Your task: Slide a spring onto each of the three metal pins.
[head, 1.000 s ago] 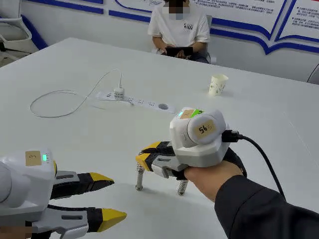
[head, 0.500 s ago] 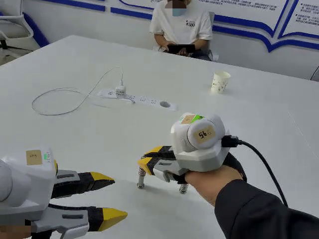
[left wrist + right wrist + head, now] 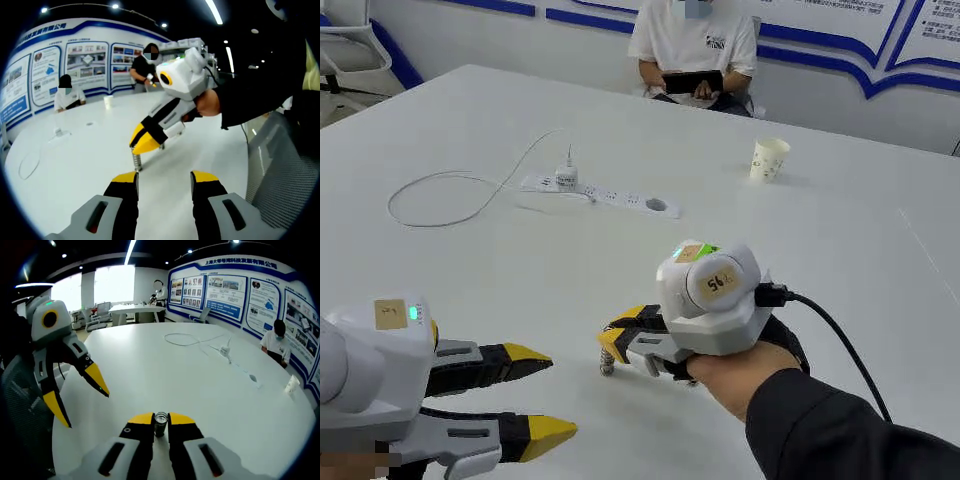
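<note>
The silver coiled metal spring (image 3: 607,362) stands upright on the large white table (image 3: 770,230), close to its near edge and about midway along it. Its coils are tight and even. End-on in the right gripper view, its top is a small bright ring with a dark centre. I cannot tell the pin it belongs on apart from the coils.

The yellow-tipped right gripper (image 3: 613,338) reaches in low and almost level from the side, its jaws clamped together on the spring's upper end. My guess is that this grip steadies the spring and lets it be pressed straight down. A black cable (image 3: 840,330) trails from the gripper's back towards the person's dark sleeve.

The left gripper (image 3: 164,176) hovers near the same edge, well apart from the spring and pointing at it. Its jaws are apart with nothing between them. It looks to be waiting, not helping.

Further out, a white power strip (image 3: 610,198) with a looped cord lies mid-table. A paper cup (image 3: 769,158) sits nearer the far edge, where a seated person (image 3: 695,45) holds a tablet.
</note>
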`<state>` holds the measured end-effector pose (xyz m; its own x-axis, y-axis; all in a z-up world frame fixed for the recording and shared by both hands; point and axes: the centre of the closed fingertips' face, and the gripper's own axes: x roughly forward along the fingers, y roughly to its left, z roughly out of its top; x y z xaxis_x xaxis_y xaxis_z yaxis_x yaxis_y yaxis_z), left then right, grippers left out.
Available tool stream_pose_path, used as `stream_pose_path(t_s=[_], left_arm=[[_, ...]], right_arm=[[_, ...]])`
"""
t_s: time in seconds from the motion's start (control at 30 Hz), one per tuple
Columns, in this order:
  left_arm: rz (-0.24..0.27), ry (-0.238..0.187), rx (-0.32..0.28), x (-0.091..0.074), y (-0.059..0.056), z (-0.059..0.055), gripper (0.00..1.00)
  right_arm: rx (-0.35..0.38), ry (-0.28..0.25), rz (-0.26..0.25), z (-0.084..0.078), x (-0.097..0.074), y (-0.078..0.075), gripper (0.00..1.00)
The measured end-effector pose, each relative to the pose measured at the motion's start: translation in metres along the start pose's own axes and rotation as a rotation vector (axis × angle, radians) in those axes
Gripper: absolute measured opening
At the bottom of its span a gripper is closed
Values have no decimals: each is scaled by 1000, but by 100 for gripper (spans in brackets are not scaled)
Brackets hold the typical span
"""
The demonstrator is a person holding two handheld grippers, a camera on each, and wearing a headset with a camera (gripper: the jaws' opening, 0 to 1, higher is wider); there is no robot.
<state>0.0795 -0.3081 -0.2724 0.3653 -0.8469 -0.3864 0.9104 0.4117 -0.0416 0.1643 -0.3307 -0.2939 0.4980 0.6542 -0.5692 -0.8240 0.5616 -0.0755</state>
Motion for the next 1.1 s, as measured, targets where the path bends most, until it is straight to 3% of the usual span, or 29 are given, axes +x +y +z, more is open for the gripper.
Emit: stream_pose_path(t_s=[0.27,0.63,1.1], left_arm=[[1,1,-5,0,0,-1,42],[4,-4,-6,0,1,-1,43],[7,-6,-5,-1,1,1,45]], right_arm=[[3,32,5,-10,7,2,12],[6,35,3,-11,6,2,15],[-5,18,-10,-6,-15,4,22]])
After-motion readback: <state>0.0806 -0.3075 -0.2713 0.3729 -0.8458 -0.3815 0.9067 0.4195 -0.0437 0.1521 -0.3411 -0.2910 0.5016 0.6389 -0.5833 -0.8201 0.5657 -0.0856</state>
